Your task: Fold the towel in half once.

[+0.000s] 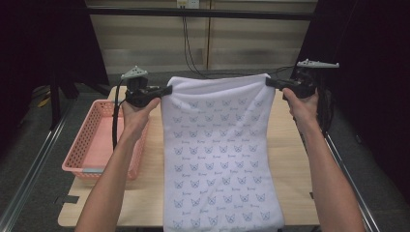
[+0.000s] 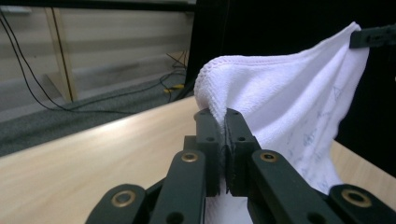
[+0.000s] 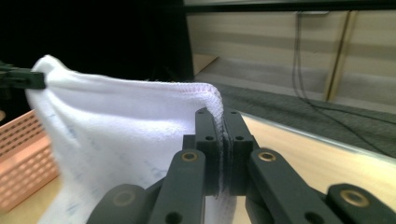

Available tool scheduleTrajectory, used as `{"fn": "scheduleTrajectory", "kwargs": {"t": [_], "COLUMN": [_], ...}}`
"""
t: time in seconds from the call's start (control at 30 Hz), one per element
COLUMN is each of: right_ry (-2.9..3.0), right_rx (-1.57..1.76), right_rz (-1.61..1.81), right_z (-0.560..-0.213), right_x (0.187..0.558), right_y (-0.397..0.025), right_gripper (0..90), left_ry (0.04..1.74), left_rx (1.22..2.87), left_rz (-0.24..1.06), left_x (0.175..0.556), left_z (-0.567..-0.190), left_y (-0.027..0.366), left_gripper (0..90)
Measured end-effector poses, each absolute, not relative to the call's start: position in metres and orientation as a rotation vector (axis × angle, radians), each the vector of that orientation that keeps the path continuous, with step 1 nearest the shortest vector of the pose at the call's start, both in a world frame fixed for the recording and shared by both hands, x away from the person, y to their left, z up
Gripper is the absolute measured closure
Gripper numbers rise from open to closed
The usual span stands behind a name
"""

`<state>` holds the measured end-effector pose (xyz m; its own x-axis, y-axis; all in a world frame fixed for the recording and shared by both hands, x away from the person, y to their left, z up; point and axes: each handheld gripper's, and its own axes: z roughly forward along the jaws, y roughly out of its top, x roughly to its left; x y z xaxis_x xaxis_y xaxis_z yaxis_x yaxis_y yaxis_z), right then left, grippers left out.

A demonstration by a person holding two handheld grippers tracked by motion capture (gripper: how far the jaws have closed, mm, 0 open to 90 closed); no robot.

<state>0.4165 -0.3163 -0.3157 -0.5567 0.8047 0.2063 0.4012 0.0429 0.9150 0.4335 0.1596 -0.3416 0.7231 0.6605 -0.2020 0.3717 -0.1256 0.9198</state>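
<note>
Pale wooden table (image 1: pixel 290 159), dark curtained room; both claws clamped on white towel (image 1: pixel 217 145).

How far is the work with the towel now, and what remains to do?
Done: both far corners are gripped, the left gripper and the right gripper each shut on the towel. In hand: the far edge is lifted and stretched, and the rest lies on the table. Probably left: folding it and perhaps putting it in the pink basket.

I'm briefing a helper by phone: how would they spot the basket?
Look at the wooden table, then left of the white towel stretched down its middle. At the table's left edge sits the pink basket, the one coloured, mesh-walled thing there.
</note>
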Motion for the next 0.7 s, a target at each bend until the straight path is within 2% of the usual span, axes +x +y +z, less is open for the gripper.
{"fn": "scheduleTrajectory", "kwargs": {"t": [0.4,0.47,0.7], "right_ry": [2.076,2.099,2.202], "right_rx": [1.156,1.140,1.137], "right_rz": [1.554,1.585,1.535], "right_z": [-0.342,-0.350,-0.375], "right_x": [0.352,0.334,0.294], "right_y": [-0.322,-0.323,-0.319], "right_gripper": [87.3,87.2,87.3], "left_ry": [0.762,0.739,0.738], "left_rx": [1.746,1.800,1.840], "left_rz": [0.201,0.198,0.147], "left_x": [0.370,0.348,0.308], "left_z": [-0.374,-0.380,-0.399], "left_y": [0.168,0.168,0.173], "left_gripper": [86.8,86.8,86.8]}}
